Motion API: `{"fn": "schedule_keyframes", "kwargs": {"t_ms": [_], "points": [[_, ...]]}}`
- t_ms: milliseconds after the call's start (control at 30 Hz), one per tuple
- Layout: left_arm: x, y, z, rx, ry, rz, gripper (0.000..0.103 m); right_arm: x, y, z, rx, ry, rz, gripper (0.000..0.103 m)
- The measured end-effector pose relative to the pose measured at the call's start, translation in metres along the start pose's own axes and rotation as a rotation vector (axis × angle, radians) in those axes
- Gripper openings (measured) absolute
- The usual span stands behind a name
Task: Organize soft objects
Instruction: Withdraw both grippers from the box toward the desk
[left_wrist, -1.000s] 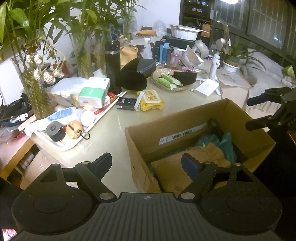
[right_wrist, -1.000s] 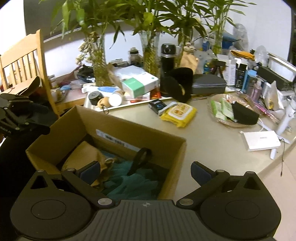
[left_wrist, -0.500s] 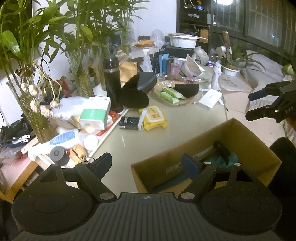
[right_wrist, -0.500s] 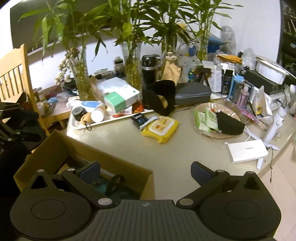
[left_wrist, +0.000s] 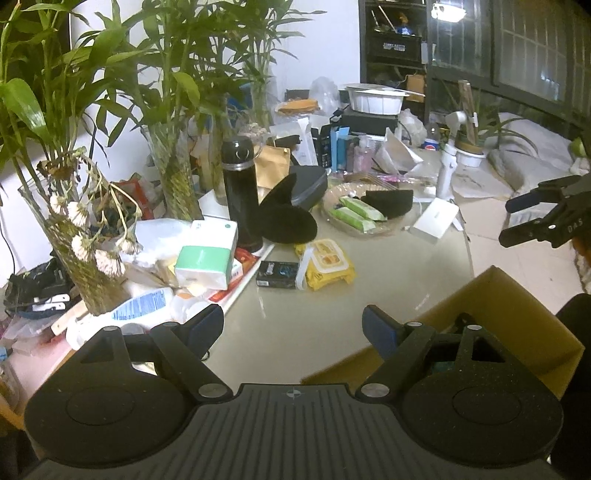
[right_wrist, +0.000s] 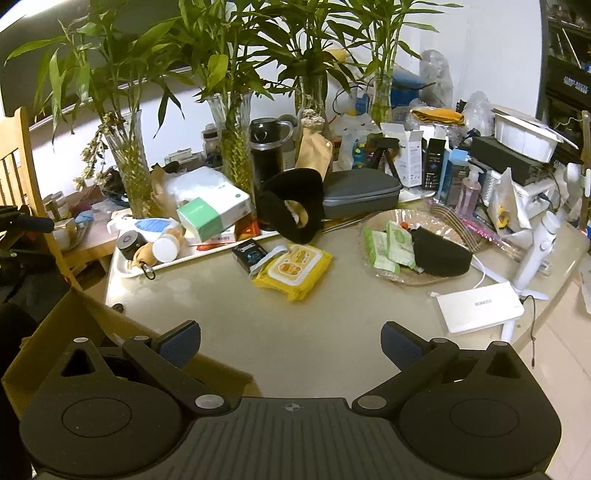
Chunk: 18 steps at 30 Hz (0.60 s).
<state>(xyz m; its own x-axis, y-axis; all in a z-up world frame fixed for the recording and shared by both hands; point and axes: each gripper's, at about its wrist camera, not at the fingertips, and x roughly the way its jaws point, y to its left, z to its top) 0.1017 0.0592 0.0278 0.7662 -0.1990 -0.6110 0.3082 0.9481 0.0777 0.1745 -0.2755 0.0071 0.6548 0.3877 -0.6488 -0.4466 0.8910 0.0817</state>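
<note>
A brown cardboard box (left_wrist: 495, 317) sits at the table's near edge, also in the right wrist view (right_wrist: 70, 325); its contents are mostly hidden behind the grippers. A black soft hat (right_wrist: 291, 210) leans by the black flask (right_wrist: 266, 162), also in the left wrist view (left_wrist: 286, 218). Another black soft piece (right_wrist: 439, 251) lies on a glass plate (right_wrist: 458, 225). My left gripper (left_wrist: 293, 325) is open and empty above the table beside the box. My right gripper (right_wrist: 290, 341) is open and empty; it also shows in the left wrist view (left_wrist: 532, 218).
A yellow wipes pack (right_wrist: 293, 267), a small black box (right_wrist: 249, 254), a white tray (right_wrist: 129, 269) with bottles, green tissue box (right_wrist: 214, 212), vases of bamboo (right_wrist: 232, 147), a white device (right_wrist: 480, 306) and a grey case (right_wrist: 362, 194) crowd the table.
Both grippers have pulled up and back from over the box. The box has dropped to the lower corners of both views and the cluttered table now fills them. Both grippers stay open.
</note>
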Motion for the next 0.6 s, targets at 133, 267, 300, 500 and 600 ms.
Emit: {"fn": "schedule_keyframes", "kwargs": {"t_ms": [133, 267, 300, 500, 600], "points": [[0.008, 0.006, 0.002, 0.005, -0.01, 0.0, 0.083, 0.005, -0.006, 0.002, 0.005, -0.004, -0.009, 0.103], [0.015, 0.012, 0.004, 0.006, -0.011, -0.002, 0.083, 0.012, -0.012, 0.003, 0.019, -0.003, -0.006, 0.103], [0.014, 0.012, 0.004, 0.005, -0.011, -0.002, 0.083, 0.014, -0.013, 0.003, 0.019, -0.002, -0.006, 0.103], [0.029, 0.022, 0.007, 0.004, -0.016, -0.015, 0.083, 0.024, -0.022, 0.004, 0.025, -0.001, -0.007, 0.103], [0.036, 0.024, 0.008, 0.013, -0.02, -0.022, 0.083, 0.03, -0.027, 0.004, 0.032, 0.002, 0.001, 0.103]]}}
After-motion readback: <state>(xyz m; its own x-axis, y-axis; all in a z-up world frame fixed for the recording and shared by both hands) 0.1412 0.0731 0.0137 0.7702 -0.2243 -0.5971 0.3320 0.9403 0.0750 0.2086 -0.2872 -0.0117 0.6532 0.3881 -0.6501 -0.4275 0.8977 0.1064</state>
